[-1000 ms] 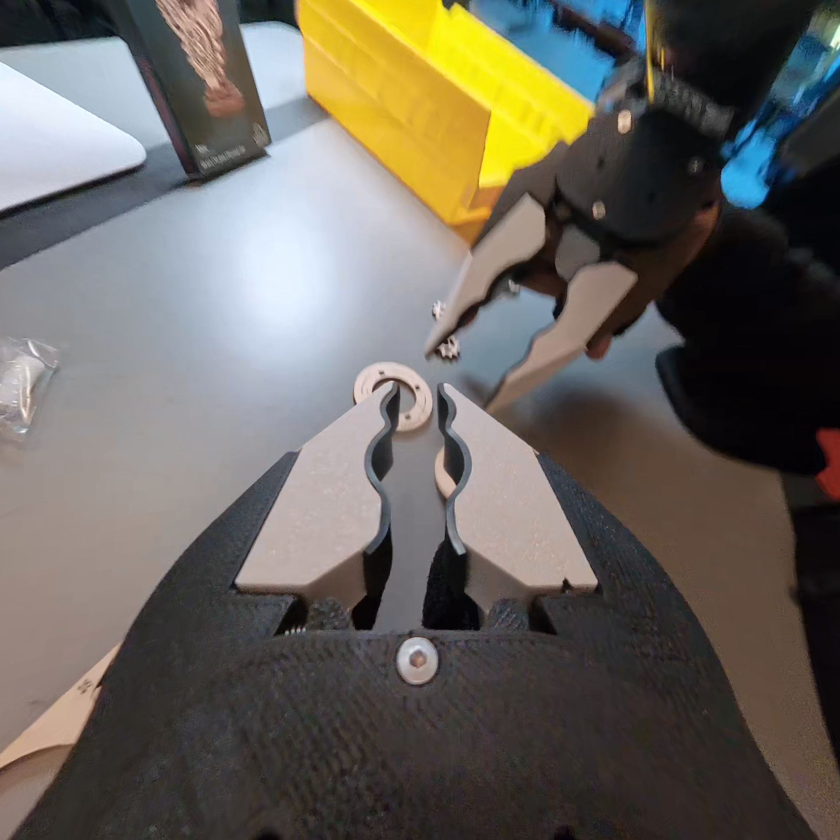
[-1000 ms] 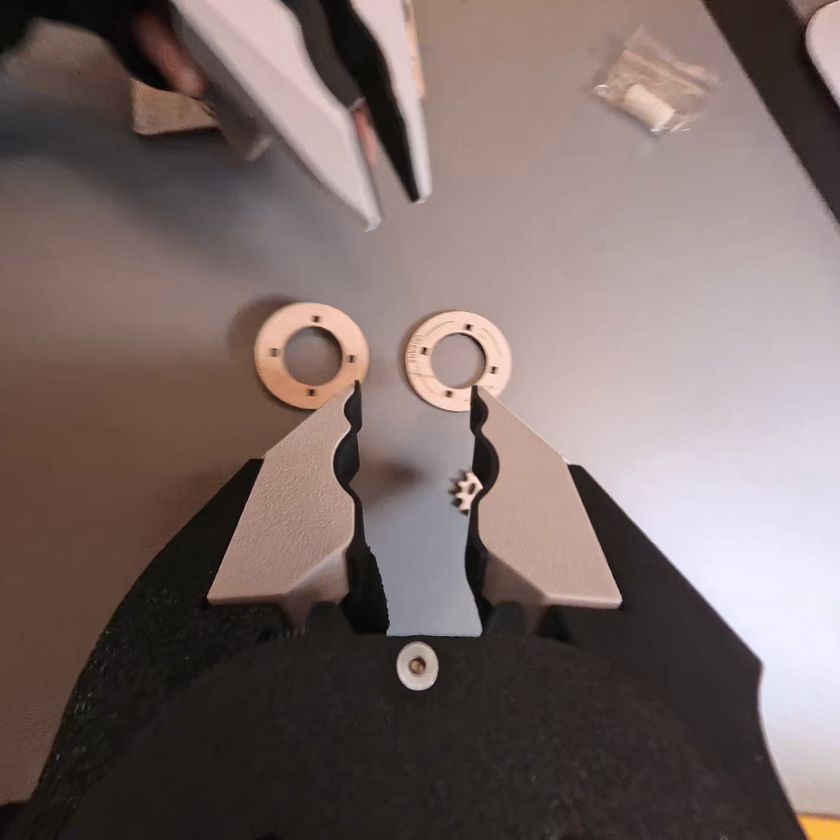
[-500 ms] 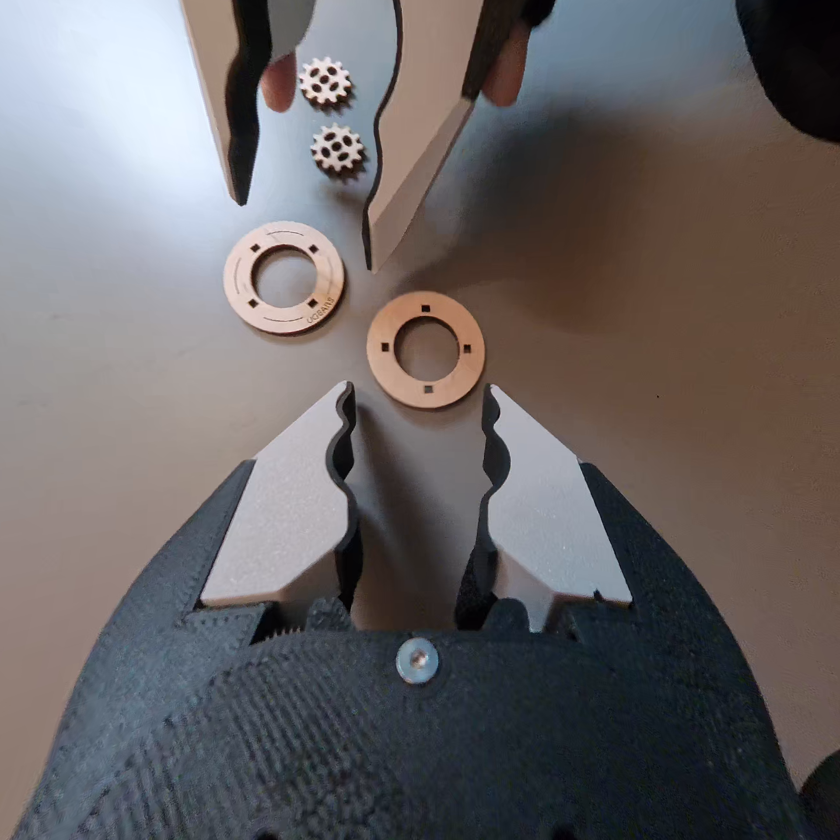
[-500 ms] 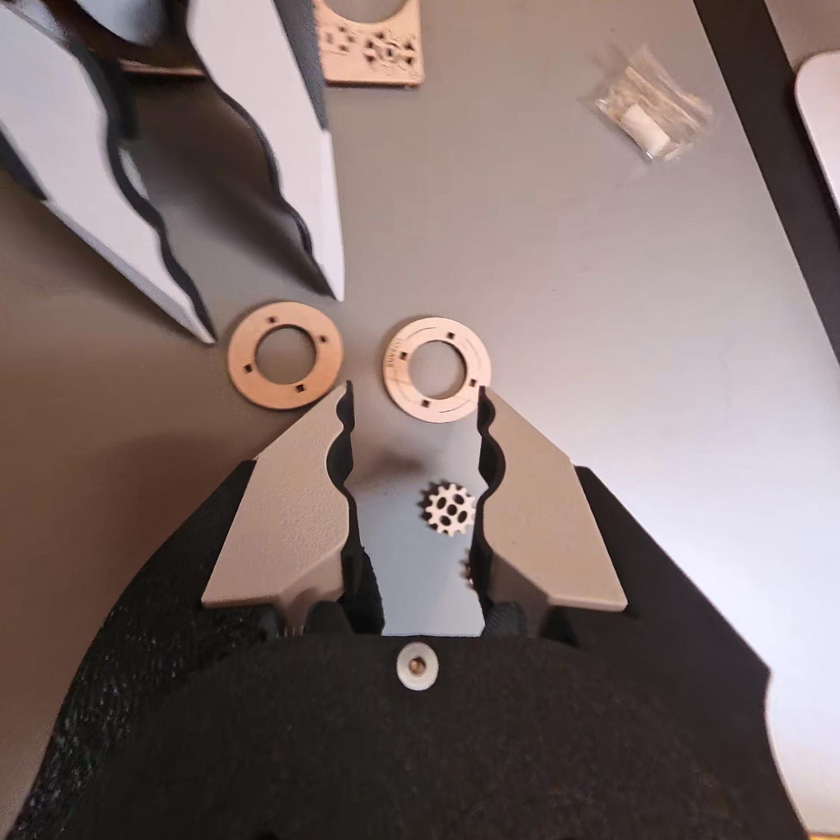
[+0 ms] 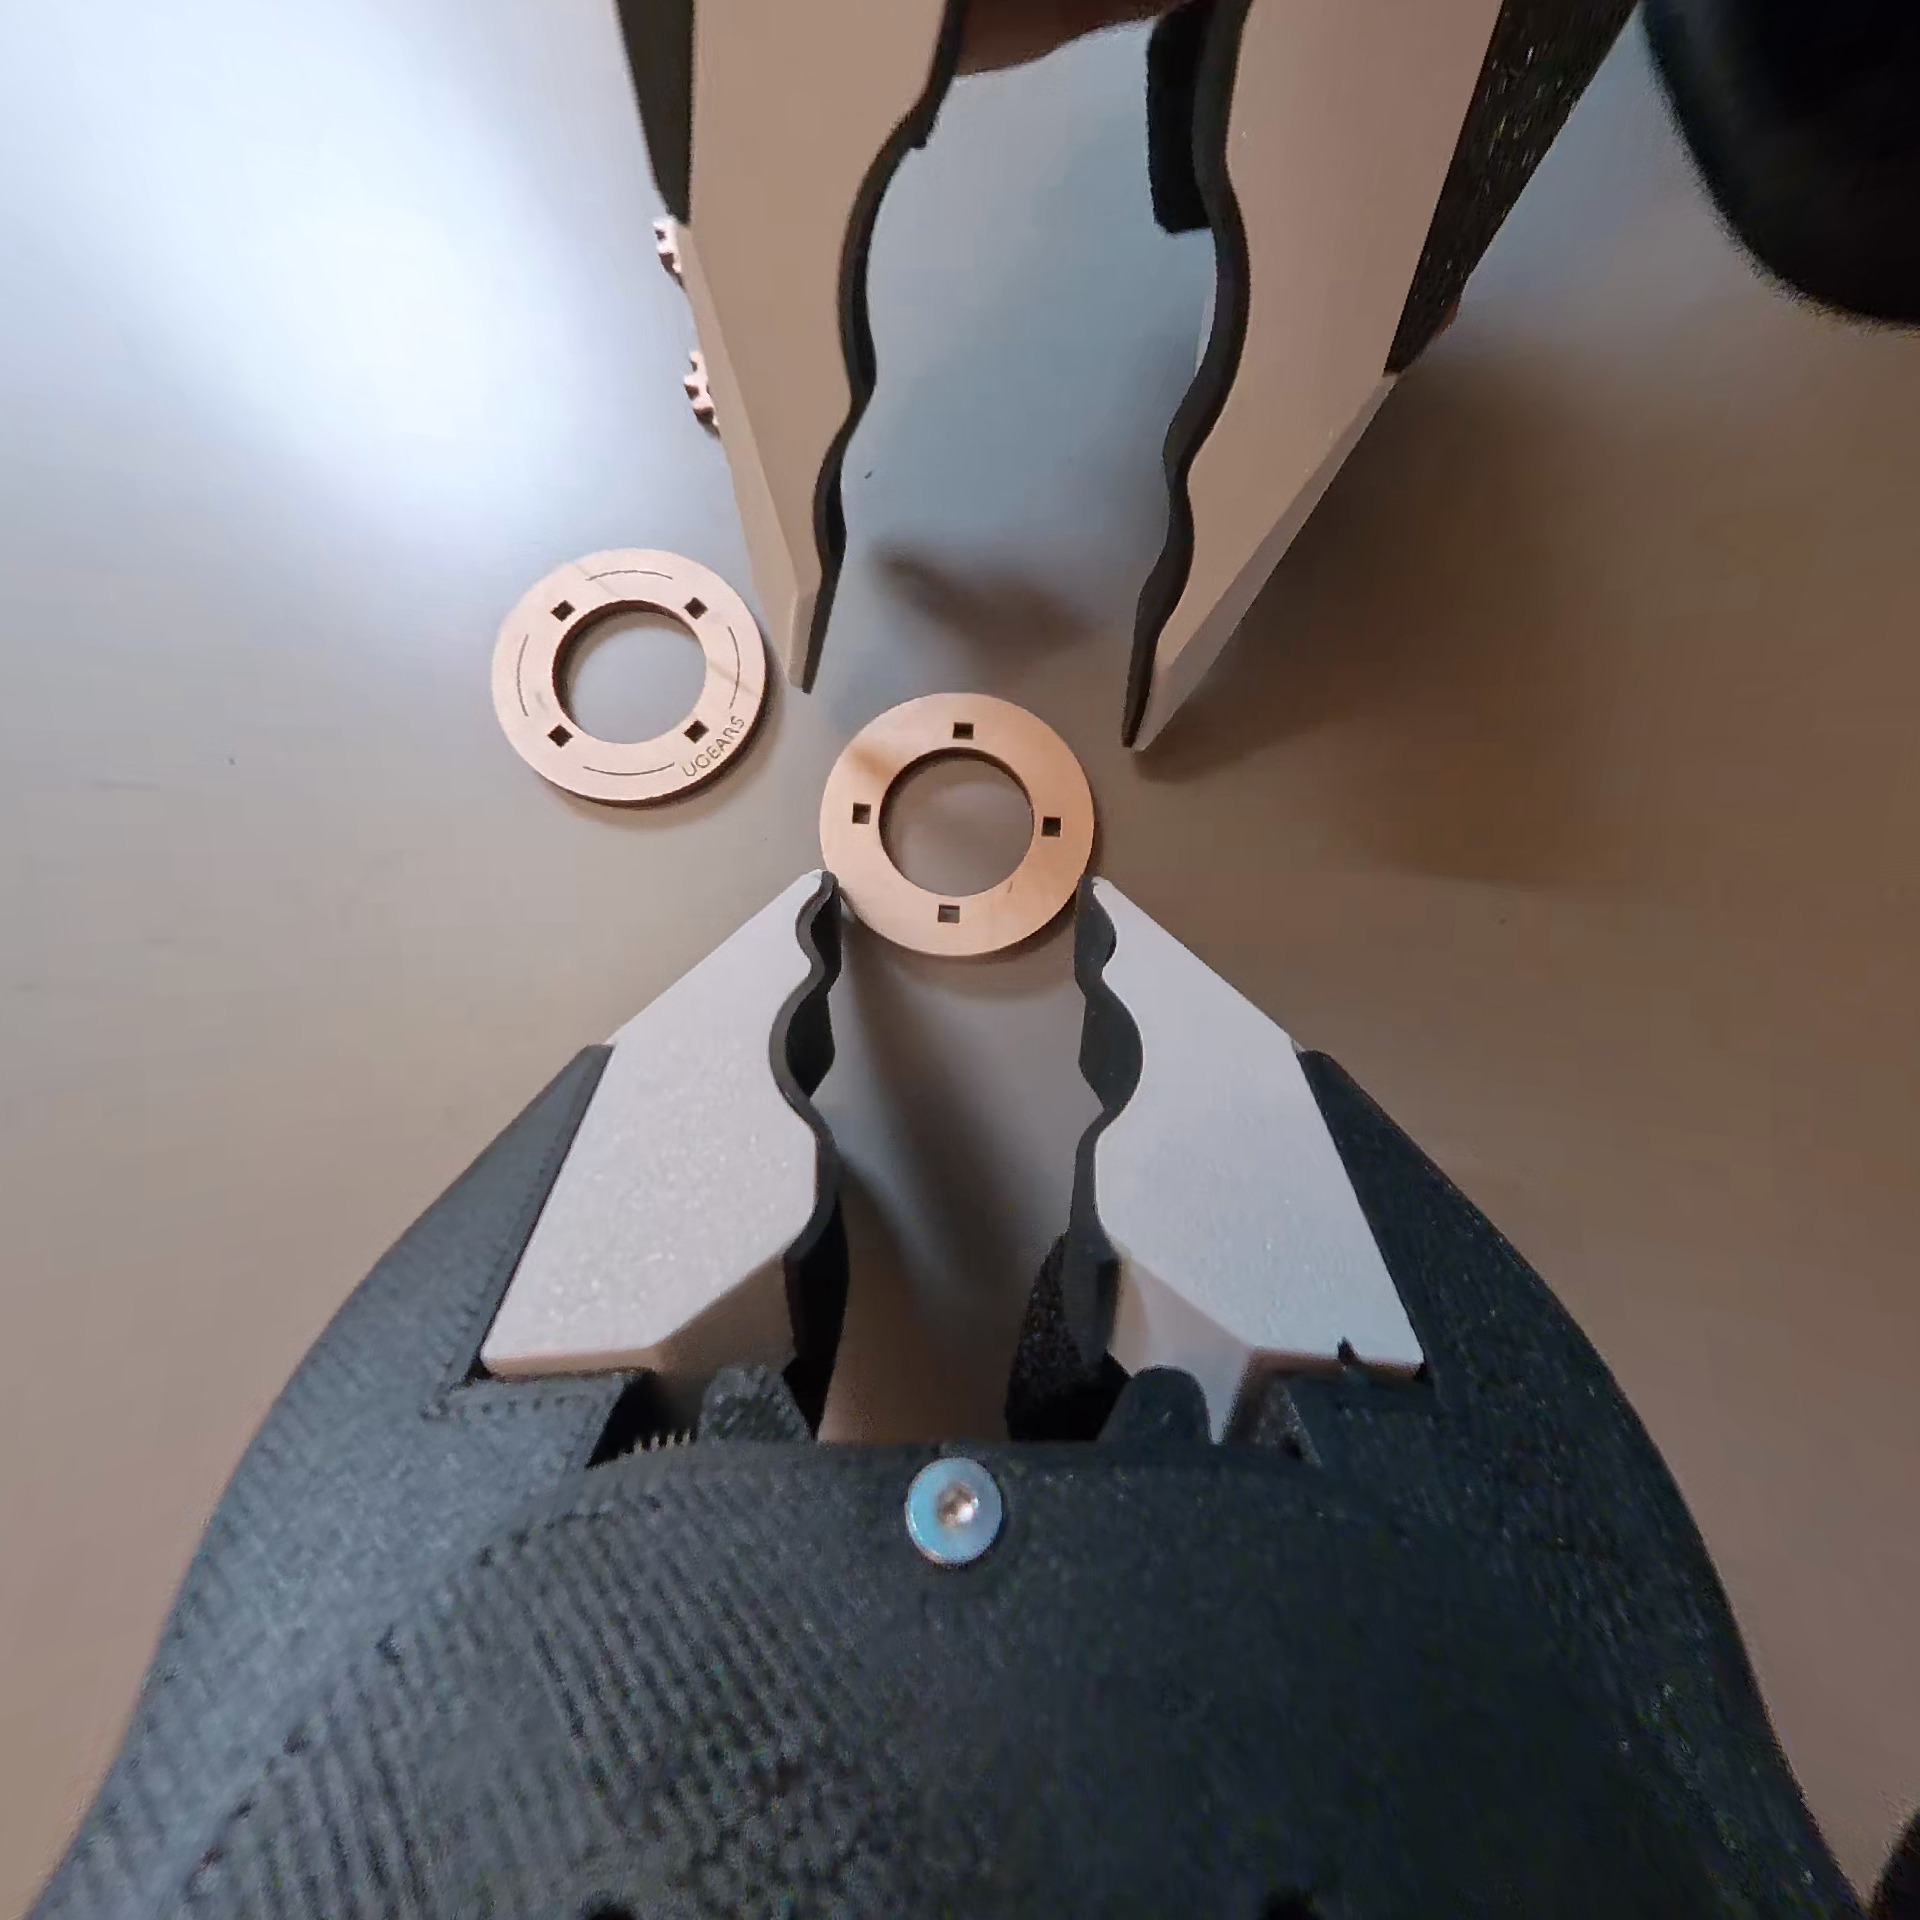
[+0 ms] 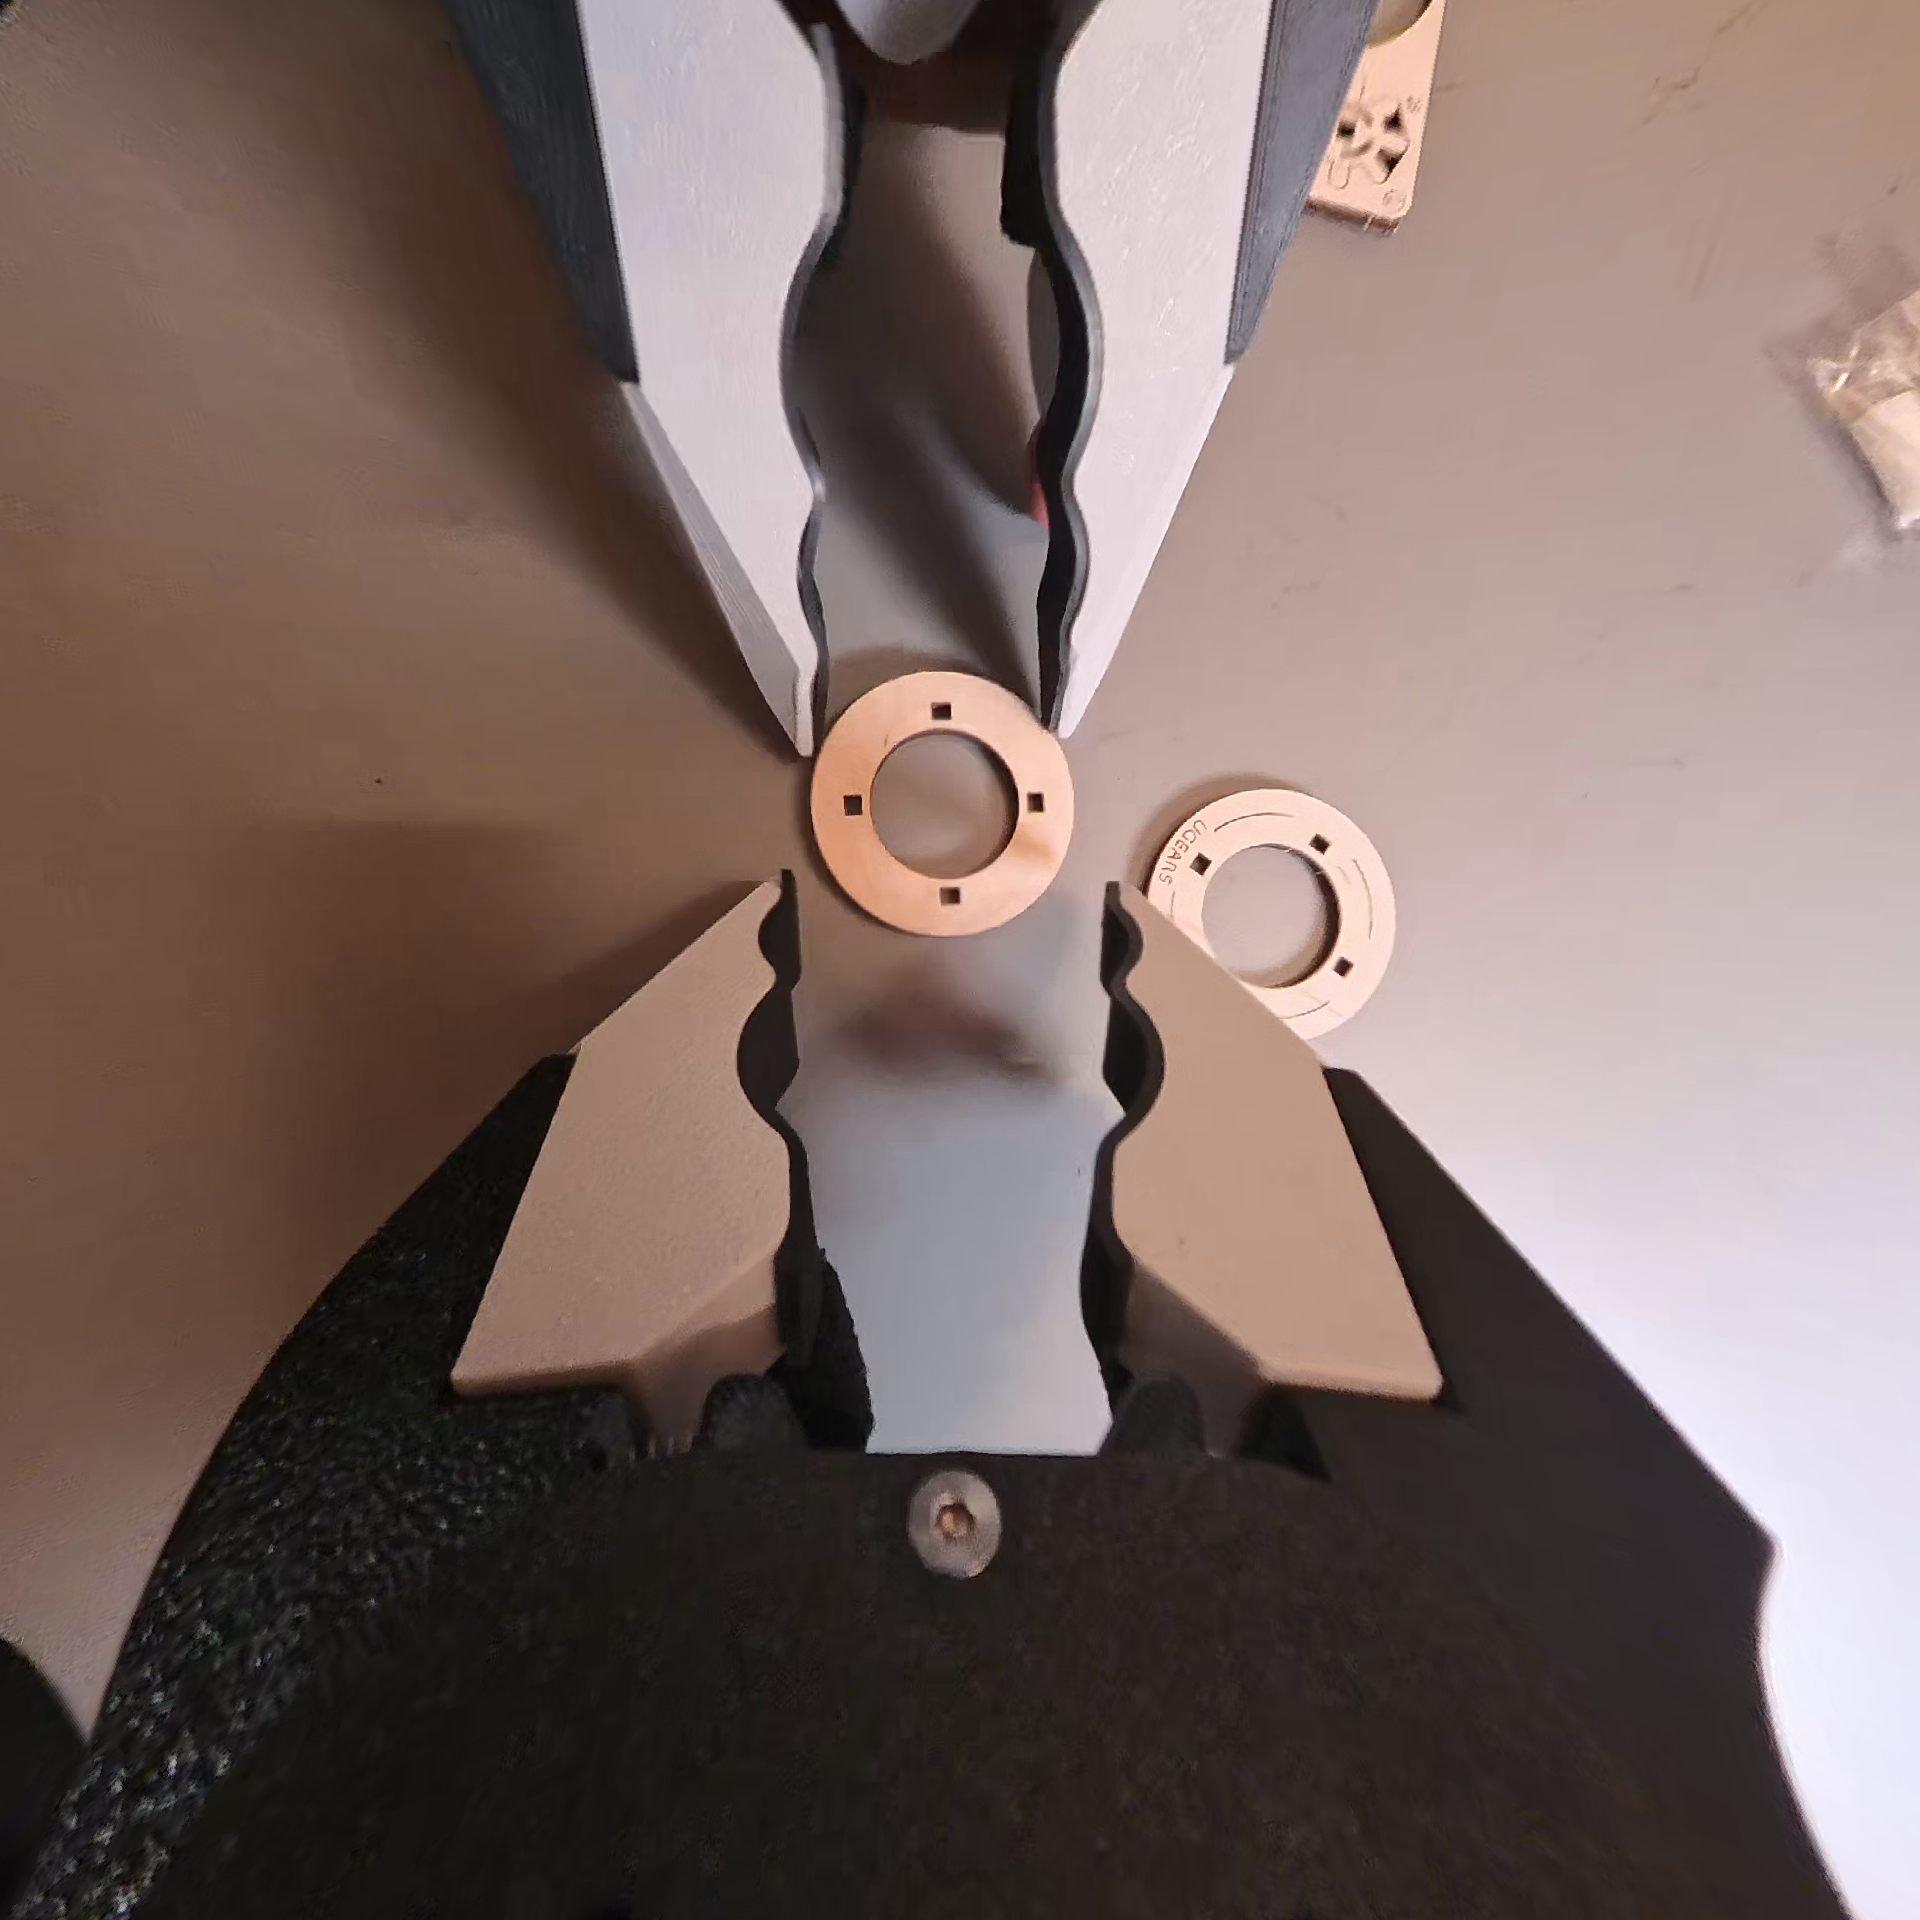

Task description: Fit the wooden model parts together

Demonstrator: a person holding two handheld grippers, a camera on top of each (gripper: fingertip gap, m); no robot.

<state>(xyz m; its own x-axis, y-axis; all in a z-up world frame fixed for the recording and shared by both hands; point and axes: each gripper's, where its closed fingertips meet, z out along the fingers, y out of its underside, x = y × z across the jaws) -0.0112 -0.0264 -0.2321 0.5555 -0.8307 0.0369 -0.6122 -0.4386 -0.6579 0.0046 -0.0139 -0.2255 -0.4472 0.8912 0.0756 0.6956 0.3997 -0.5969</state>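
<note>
Both spread claws, left point(image 5: 954, 891) and right point(image 6: 945, 894), face across the plain ring point(image 5: 956, 823).

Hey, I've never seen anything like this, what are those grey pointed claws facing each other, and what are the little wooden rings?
Each picture comes from a camera mounted on one hand-held gripper, looking along its two grey fingers. The left hand-held gripper and right hand-held gripper face each other over a grey table, both open, holding nothing. Between them lies a plain wooden ring; beside it lies an engraved wooden ring. Two small wooden gears peek out behind the right one's finger. A clear bag lies farther off.
</note>
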